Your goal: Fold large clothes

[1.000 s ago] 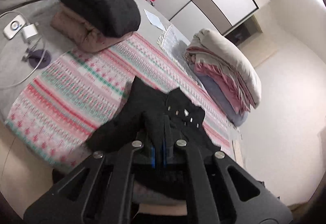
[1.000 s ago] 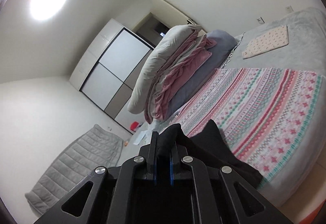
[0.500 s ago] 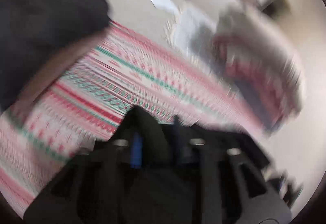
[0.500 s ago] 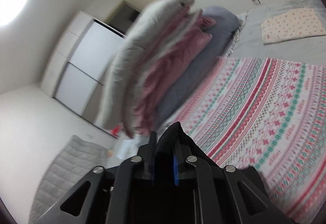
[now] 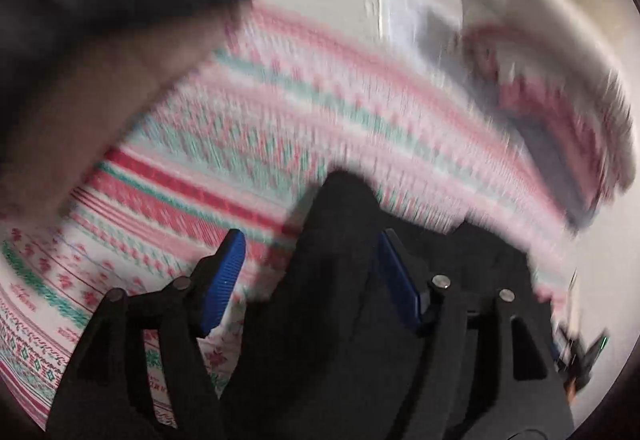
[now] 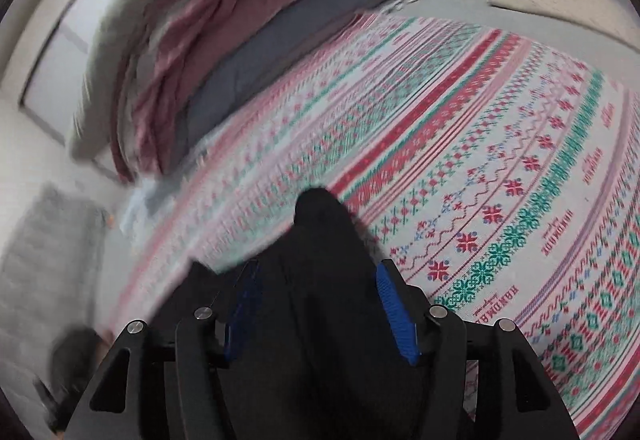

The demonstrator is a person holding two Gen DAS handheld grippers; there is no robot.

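both grippers had spread since half a second earlier, when each was pinched on the black garment; the left gripper point(image 5: 308, 264) now stood with its blue pads point(image 5: 224, 276) wide apart, and the right gripper point(image 6: 320, 300) likewise had its blue pads point(image 6: 394, 312) well separated; the black garment point(image 5: 340, 280) lay loose in the gap between the left tongs, a peak of cloth rising between them, touching the right-side pad and clear of the left-side one; in the right wrist view the black garment point(image 6: 324, 268) rose as a dark hump between the open tongs, resting on the patterned blanket point(image 6: 500, 168); that red, green and white blanket point(image 5: 280, 128) covered the bed beneath both tools; a stack of folded bedding point(image 6: 208, 24), cream, pink and grey, sat at the blanket's far edge; a dark garment over a brown one point(image 5: 100, 40) filled the left view's upper left, blurred; both pictures were smeared.
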